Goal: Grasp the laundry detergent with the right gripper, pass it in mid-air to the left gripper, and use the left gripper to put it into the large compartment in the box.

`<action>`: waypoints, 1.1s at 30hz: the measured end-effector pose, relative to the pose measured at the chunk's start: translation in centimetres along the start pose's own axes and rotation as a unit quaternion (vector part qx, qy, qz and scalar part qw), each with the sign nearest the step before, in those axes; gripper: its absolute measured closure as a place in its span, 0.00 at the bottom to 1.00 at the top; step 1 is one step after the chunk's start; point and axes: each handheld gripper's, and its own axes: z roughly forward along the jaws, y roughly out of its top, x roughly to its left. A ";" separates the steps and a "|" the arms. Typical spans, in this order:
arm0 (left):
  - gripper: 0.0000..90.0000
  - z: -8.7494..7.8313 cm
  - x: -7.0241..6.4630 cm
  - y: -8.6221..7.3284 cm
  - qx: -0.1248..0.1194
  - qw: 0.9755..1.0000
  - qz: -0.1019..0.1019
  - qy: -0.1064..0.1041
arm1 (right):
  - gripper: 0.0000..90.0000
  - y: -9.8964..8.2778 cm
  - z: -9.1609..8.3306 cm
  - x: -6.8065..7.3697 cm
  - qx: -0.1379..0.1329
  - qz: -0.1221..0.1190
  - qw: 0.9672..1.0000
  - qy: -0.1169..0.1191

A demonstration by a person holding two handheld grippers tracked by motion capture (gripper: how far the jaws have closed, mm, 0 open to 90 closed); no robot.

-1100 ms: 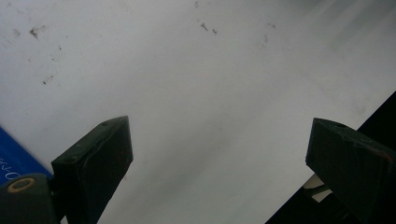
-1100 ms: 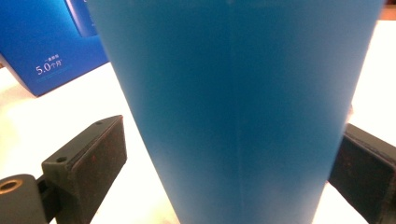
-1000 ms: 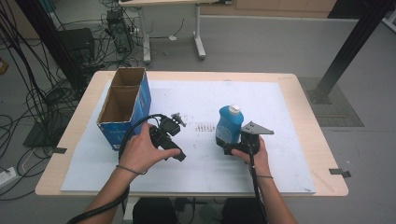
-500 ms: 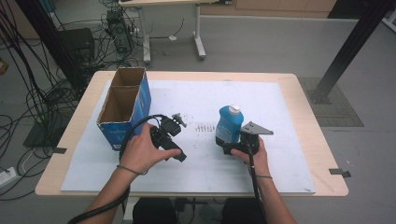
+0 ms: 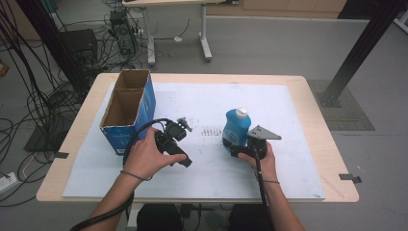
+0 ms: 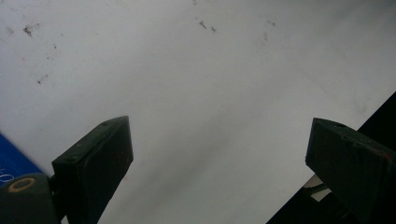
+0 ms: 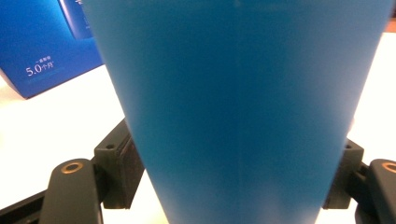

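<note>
Grasping is the step in hand: your right gripper (image 5: 236,150) has its black jaws set on either side of the lower body of the blue plastic bottle with the white cap (image 5: 236,126), and in the right gripper view the bottle (image 7: 238,107) stands between the pads, which sit against its flanks. Those jaws have just been closing around it, so you appear to have it pinched, though the hold looks freshly made and low on the body. The bottle stands upright on the white board (image 5: 288,159) that covers the wooden table (image 5: 317,125), well to the right of the open blue cardboard box with two compartments (image 5: 129,111). Your left gripper (image 5: 179,144) rests on the board just to the right of that box, its jaws spread wide with nothing between them; the left gripper view shows bare white surface between the two pads and a sliver of the box's blue wall (image 6: 11,161) at the edge. The next move, as I judge it, calls for you to lift the bottle straight up without letting it tip, since the grip sits below its middle, then carry it leftward toward the box and lower it into one of the compartments. Keep the left gripper clear of that path, or use it to steady the box.
</note>
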 end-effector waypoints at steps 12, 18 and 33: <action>0.09 0.0 -0.1 0.0 -0.001 1.000 0.001 -0.001 | 0.37 0.0 0.0 0.5 -0.004 -0.010 1.000 -0.015; 0.09 -0.1 -0.1 -0.1 -0.005 1.000 0.001 0.000 | 0.43 -0.1 0.0 0.9 -0.008 -0.013 1.000 -0.025; 0.09 -0.2 -0.1 -0.2 -0.008 1.000 0.001 0.000 | 0.45 -0.3 -0.1 1.6 -0.011 -0.027 0.999 -0.040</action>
